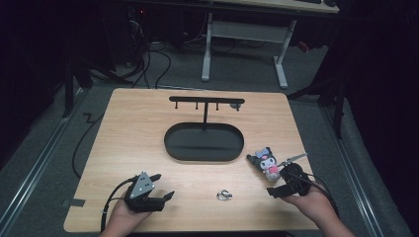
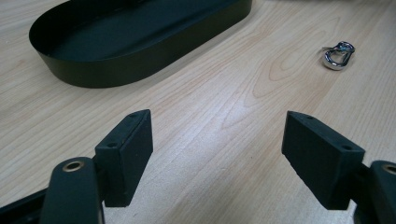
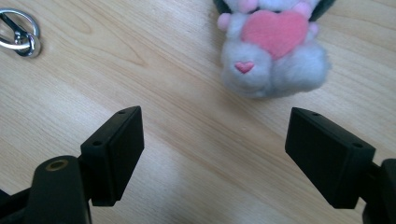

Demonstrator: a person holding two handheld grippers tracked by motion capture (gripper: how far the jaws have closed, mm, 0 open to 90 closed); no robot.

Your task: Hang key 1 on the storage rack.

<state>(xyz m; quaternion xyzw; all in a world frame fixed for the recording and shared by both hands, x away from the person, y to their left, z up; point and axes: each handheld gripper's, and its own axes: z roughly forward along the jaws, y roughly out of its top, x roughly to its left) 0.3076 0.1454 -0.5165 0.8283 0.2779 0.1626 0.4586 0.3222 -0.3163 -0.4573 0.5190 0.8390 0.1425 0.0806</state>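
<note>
A small plush toy [image 1: 267, 162] with black ears, a grey body and a pink heart [image 3: 273, 51] lies on the wooden table at the right. A silver metal clasp [image 1: 224, 195] lies near the front middle, and shows off to the sides in both gripper views [image 2: 338, 54] [image 3: 18, 35]. A black oval tray [image 1: 173, 148] sits mid-table with a T-shaped hanger stand [image 1: 206, 100] rising from it. My left gripper [image 1: 164, 185] rests at the front left, open and holding nothing [image 2: 217, 154]. My right gripper [image 1: 277, 181] stands open just in front of the plush [image 3: 215, 154], not touching it.
Bare wood lies between the two grippers and around the tray [image 2: 116, 70]. A white desk frame [image 1: 244, 34] and cables [image 1: 148, 59] are on the floor beyond the table's far edge. A bit of tape [image 1: 73, 202] sits at the front left edge.
</note>
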